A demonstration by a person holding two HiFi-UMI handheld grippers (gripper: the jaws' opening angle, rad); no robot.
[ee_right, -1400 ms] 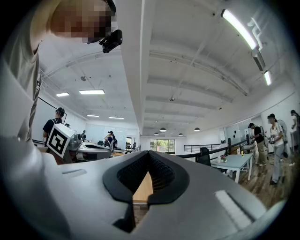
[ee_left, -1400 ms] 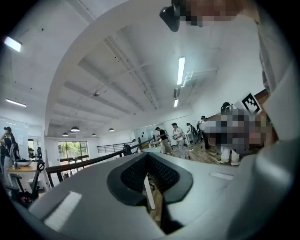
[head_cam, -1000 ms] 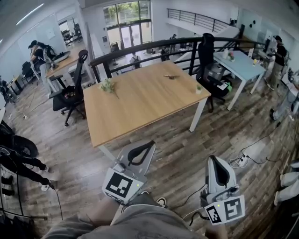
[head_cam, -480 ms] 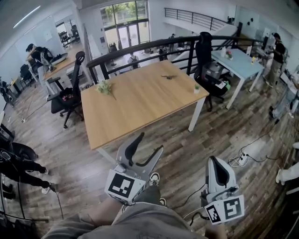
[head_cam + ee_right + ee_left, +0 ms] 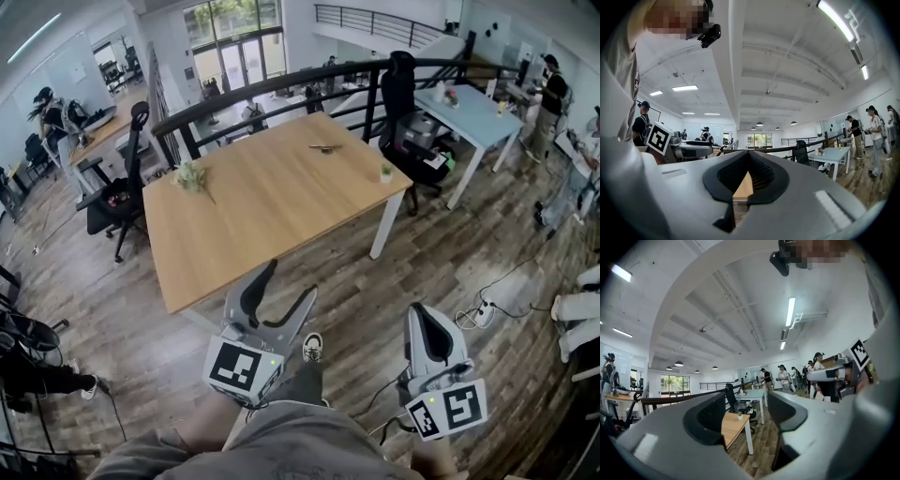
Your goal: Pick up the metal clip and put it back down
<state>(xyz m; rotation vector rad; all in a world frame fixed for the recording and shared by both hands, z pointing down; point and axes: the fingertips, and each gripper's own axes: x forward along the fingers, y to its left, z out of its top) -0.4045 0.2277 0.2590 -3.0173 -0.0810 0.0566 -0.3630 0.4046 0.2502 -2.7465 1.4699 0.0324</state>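
- Black wheeled office chair [image 5: 117,192] stands at the left of the head view, just beside the left edge of the light wooden rectangular table [image 5: 253,211].
- Green leafy sprig [image 5: 192,176] lies on the tabletop near that left edge.
- Grey two-jaw left gripper [image 5: 286,284] is at lower centre, off the table's near edge and over the brown plank floor [image 5: 356,272]. Its jaws are spread wide and have just been opening, with nothing between them.
- Small dark metal clip [image 5: 324,146] lies flat on the tabletop near the far corner, upper centre of frame, well apart from both grippers.
- Tiny potted green plant [image 5: 385,172] stands near the table's right corner.
- Grey two-jaw right gripper [image 5: 418,314] is at lower right, jaw tips together and nothing clamped.
- Pale blue table [image 5: 469,108] stands at upper right, past the black curved railing [image 5: 281,82].
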